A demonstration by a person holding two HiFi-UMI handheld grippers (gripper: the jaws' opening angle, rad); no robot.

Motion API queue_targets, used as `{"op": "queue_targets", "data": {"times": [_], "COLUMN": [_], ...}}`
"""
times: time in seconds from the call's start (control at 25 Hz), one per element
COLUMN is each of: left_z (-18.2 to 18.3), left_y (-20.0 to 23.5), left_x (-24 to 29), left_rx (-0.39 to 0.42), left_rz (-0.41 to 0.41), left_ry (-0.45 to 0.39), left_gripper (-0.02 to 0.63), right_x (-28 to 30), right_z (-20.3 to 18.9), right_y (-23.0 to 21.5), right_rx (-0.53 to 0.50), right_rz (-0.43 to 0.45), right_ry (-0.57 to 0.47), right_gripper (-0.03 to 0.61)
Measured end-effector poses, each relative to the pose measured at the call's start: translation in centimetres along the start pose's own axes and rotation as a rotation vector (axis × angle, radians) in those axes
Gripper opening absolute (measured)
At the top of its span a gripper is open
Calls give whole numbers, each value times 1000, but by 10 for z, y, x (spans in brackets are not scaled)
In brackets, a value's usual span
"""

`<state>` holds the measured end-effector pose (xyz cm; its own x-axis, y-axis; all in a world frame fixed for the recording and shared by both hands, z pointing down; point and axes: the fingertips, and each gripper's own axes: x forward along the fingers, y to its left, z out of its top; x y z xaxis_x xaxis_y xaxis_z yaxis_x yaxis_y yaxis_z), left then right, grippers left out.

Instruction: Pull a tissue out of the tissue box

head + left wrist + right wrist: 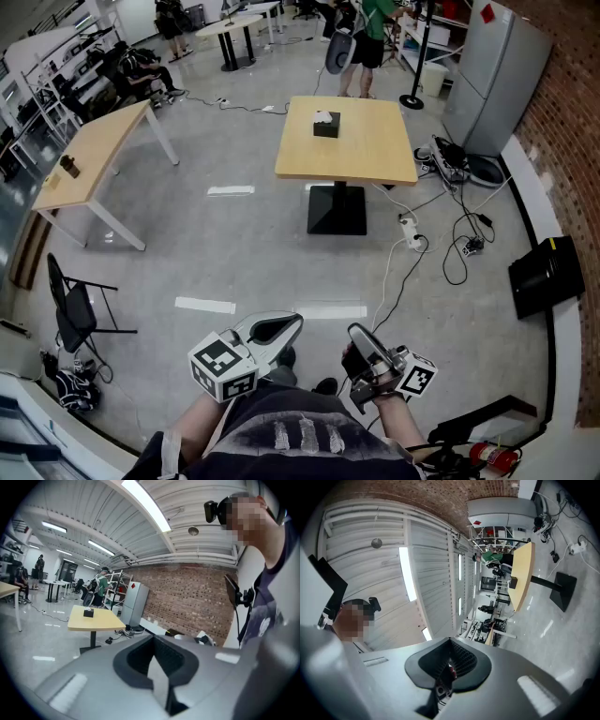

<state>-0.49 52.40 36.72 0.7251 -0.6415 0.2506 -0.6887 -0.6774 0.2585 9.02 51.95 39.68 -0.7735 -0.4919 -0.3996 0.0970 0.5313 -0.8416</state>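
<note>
Your left gripper (286, 326), low centre-frame, has its jaws clenched on nothing. The tissue box (326, 124) sits upper centre on the worktop (375, 155), well apart, straight up-frame from both. Your right gripper (364, 349), jaws clenched empty too, is no nearer.

Grey polished floor (234, 262), brick wall (562, 103), wooden table (370, 155), grey fridge (492, 75), ceiling strip lights (145, 503).

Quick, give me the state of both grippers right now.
Left gripper: closed, holding nothing.
Right gripper: closed, holding nothing.
</note>
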Motion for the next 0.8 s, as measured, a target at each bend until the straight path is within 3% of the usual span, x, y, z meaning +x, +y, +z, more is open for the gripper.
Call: {"op": "queue_targets", "data": {"times": [0.12, 0.36, 0.6, 0.8], "left_z": [0, 14, 39, 50], "left_y": [12, 43, 87, 139], "left_x": [0, 8, -2, -26], "left_rx": [-17, -50, -55, -77], "left_rz": [-5, -73, -106, -94], "left_ry": [7, -59, -129, -151], "left_gripper": [1, 2, 2, 2], "right_x": [9, 22, 81, 136], "right_z": [-6, -1, -5, -21], "right_y": [3, -9, -13, -27], "right_rx": [31, -1, -124, -125], "right_rz": [-5, -115, -163, -184], "right_ry": [-1, -25, 66, 112], "right_gripper": [-5, -5, -5, -5]}}
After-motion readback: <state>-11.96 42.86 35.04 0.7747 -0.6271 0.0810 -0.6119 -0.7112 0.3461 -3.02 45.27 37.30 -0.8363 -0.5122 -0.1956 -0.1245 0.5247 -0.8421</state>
